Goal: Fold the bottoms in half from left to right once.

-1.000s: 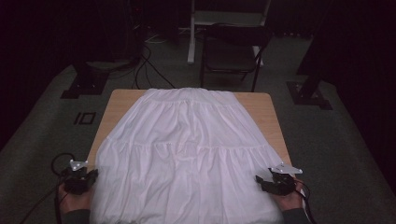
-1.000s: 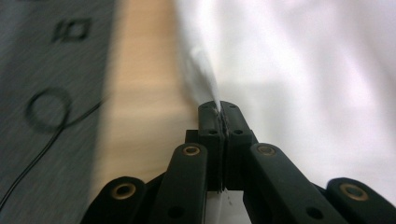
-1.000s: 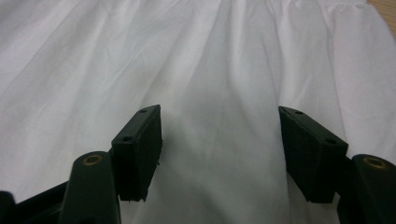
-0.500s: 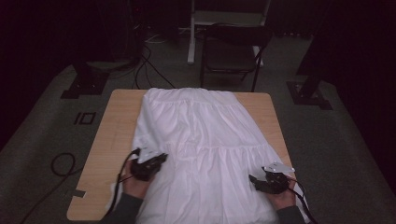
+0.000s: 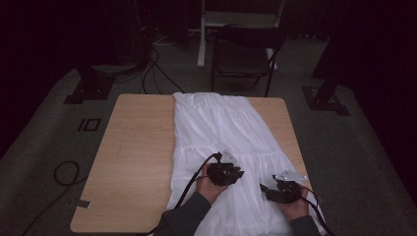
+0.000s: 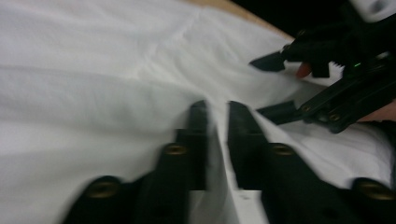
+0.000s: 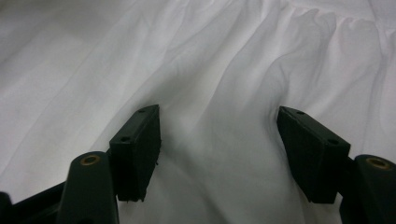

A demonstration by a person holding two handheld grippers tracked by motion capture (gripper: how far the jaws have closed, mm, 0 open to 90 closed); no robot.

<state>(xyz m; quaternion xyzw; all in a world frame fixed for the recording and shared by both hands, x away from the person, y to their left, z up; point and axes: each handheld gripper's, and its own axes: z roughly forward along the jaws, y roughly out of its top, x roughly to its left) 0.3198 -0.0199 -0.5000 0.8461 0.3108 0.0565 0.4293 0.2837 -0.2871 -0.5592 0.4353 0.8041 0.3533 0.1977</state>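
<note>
A white tiered skirt (image 5: pixel 221 123) lies lengthwise on the right half of the wooden table (image 5: pixel 133 147), its left side folded over onto the rest. My left gripper (image 5: pixel 235 173) hovers over the skirt's lower middle, pointing right. Its jaws (image 6: pixel 217 109) have just been opening and stand a narrow gap apart, with a ridge of the white cloth (image 6: pixel 116 84) between them. My right gripper (image 5: pixel 268 188) rests on the hem at the right, open wide, its pads (image 7: pixel 140 140) down on the cloth (image 7: pixel 219 70) and nothing pinched. The left gripper view shows the right gripper (image 6: pixel 258 87) just beyond.
The table's bare left half (image 5: pixel 123 172) shows wood. A dark chair (image 5: pixel 246 54) stands behind the far edge. Cables (image 5: pixel 64 169) and stand feet (image 5: pixel 88 88) lie on the grey floor around the table.
My left gripper has swept from the table's left edge rightwards to the middle, dragging the skirt's left side over onto itself and baring the left half of the table. The right gripper stayed put.
</note>
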